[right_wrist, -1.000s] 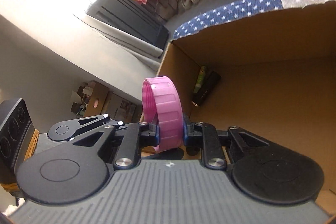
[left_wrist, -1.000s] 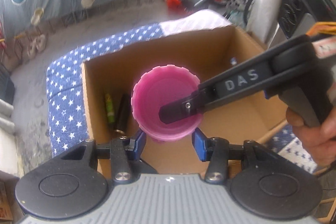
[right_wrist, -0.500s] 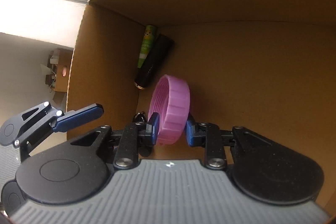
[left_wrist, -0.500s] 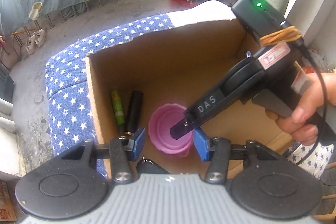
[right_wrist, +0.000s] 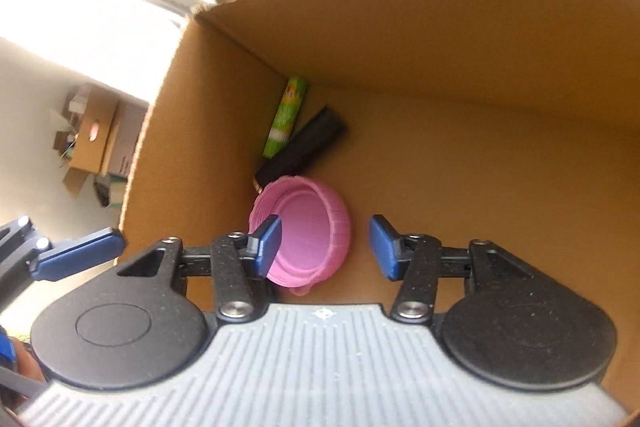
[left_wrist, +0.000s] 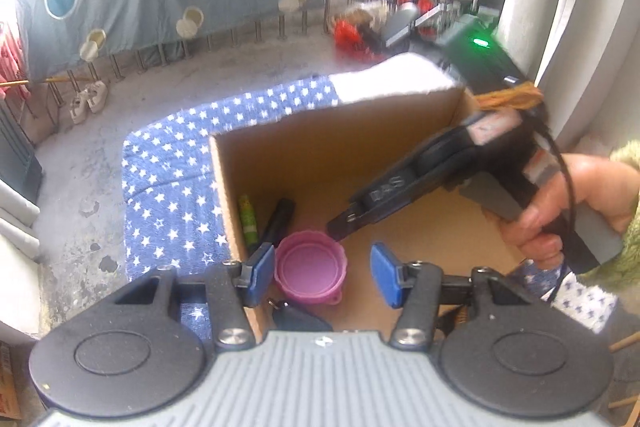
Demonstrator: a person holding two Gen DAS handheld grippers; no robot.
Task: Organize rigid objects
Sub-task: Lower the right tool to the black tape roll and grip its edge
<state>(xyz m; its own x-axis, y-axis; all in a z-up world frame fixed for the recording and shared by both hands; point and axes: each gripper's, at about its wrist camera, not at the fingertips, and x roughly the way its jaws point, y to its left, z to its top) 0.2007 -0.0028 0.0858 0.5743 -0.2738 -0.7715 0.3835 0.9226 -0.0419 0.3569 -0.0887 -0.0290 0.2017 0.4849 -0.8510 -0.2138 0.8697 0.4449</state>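
A pink ribbed lid (left_wrist: 311,273) lies open side up on the floor of the cardboard box (left_wrist: 320,155), near its left wall; it also shows in the right wrist view (right_wrist: 308,233). My right gripper (right_wrist: 325,247) is open and empty just above the lid, inside the box (right_wrist: 480,67). My left gripper (left_wrist: 322,275) is open and empty, held above the box's near edge. A green tube (right_wrist: 285,117) and a black cylinder (right_wrist: 304,149) lie beside the lid against the left wall.
The box stands on a blue star-patterned cloth (left_wrist: 168,195). A dark object (left_wrist: 300,319) lies at the box's near left corner. Concrete floor, shoes and chairs lie beyond. More cardboard boxes (right_wrist: 96,143) stand to the left.
My right gripper carried the pink lid down into the box, opened and let it go; the lid now lies flat. My left gripper opened wider and rose a little.
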